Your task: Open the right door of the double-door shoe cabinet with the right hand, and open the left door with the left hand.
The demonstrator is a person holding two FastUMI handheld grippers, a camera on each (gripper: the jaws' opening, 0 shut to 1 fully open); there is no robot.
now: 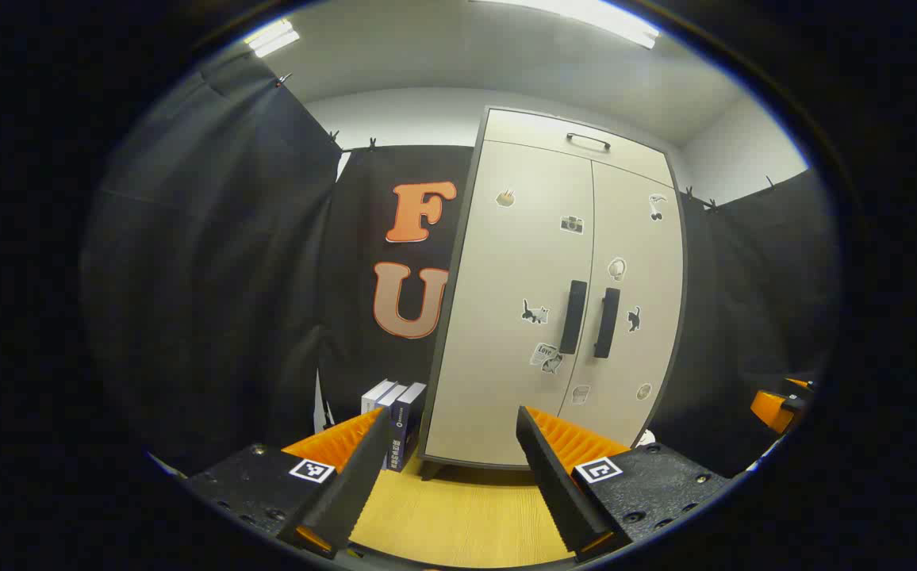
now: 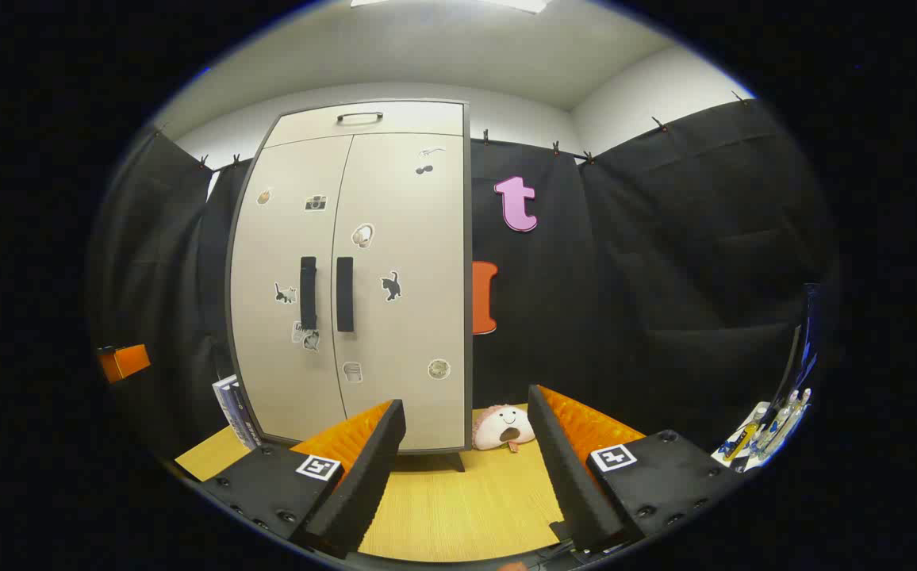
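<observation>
At the bottom of the left gripper view: left gripper (image 1: 452, 476), jaws spread wide, nothing between them, fingers over bare wood-grain floor (image 1: 458, 523). Ahead of it and well apart stands the shoe cabinet (image 1: 554, 293), pale-fronted, dark-edged, upright on short legs against the booth wall. Left door (image 1: 514, 309) shut; right door (image 1: 639, 309) shut; the two meet at a centre seam. Left handle (image 1: 573, 317) and right handle (image 1: 607, 323): dark vertical bars, one each side of the seam, just beside one another at mid-height. Above the doors, a narrow top panel with a small horizontal pull (image 1: 588, 141). Small stickers are scattered on both doors, among them two cats and a camera. Boxes (image 1: 393, 412), dark and white, stand upright on the floor just beside the cabinet's lower left corner. At the right edge of this view, part of the other gripper (image 1: 776, 406) shows.

At the bottom of the right gripper view: right gripper (image 2: 466, 476), jaws likewise wide apart and holding nothing, over the same floor. The cabinet stands ahead and left of it, well apart, doors closed. A plush toy (image 2: 504, 427), pale with a smiling face, lies on the floor by the cabinet's lower right corner. At the far right edge, a rack of small bottles or pens (image 2: 768, 428), too small to tell which.
</observation>
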